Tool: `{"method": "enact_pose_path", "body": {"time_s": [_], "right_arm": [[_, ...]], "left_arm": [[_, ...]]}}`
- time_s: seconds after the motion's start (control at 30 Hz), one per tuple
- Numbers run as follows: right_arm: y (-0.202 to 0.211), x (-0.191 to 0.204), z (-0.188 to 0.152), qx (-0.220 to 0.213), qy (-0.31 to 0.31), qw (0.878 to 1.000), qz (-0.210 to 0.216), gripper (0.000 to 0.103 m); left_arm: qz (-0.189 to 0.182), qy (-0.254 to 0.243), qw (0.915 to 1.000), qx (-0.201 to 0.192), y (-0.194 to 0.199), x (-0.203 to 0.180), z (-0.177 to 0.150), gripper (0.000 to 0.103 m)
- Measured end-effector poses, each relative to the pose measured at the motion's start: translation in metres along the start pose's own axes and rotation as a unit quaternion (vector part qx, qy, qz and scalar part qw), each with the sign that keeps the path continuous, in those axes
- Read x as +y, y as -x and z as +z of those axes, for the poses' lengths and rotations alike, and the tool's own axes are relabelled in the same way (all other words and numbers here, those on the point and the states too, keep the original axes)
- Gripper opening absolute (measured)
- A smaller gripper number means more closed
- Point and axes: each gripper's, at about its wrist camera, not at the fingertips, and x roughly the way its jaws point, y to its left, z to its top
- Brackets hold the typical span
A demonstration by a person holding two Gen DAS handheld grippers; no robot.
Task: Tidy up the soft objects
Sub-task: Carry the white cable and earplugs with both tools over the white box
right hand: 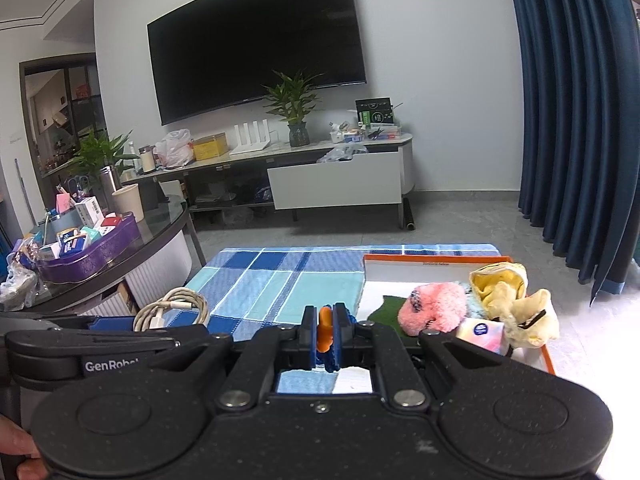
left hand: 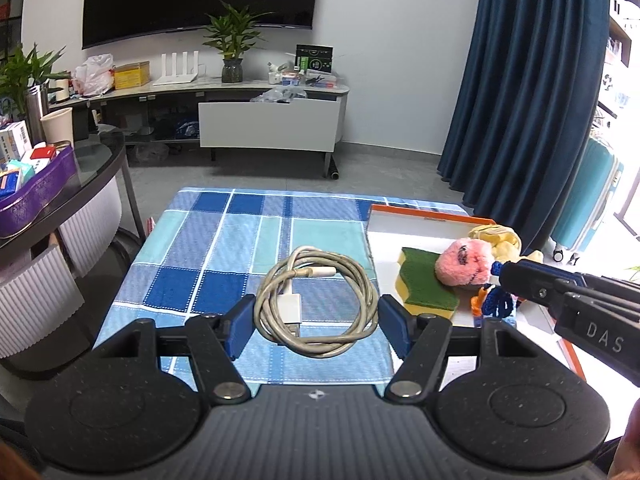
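Now the right gripper (right hand: pixel 325 330) carries a knitted toy over the tray while the left gripper (left hand: pixel 316 322) frames a cable.

Across the counter lies a blue checked cloth (left hand: pixel 224 248), and at its right edge sits a white tray with an orange rim (left hand: pixel 404 212) loaded with soft things: a green-topped yellow sponge (left hand: pixel 424 284), a pink plush (left hand: pixel 466 262), a yellow fabric bundle (right hand: pixel 498 280) and a cream-coloured plush (right hand: pixel 532 314). On the cloth, the coiled white charging cable (left hand: pixel 316 308) sits between the left fingers, which stand half apart; whether they touch it I cannot tell. The right fingers are pinched tight on the blue-and-orange knitted toy (right hand: pixel 325 328), just above the tray's near corner.
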Motion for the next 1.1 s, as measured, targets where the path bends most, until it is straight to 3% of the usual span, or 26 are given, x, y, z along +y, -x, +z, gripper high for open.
{"method": "enact_pose_path", "body": {"time_s": [1.1], "right_arm": [[0.023,-0.044,0.000,-0.020,-0.024,0.998,-0.046,0.010]], "left_arm": [[-0.045,-0.034,0.9984,0.004,-0.002,-0.041,0.000,0.067]]}}
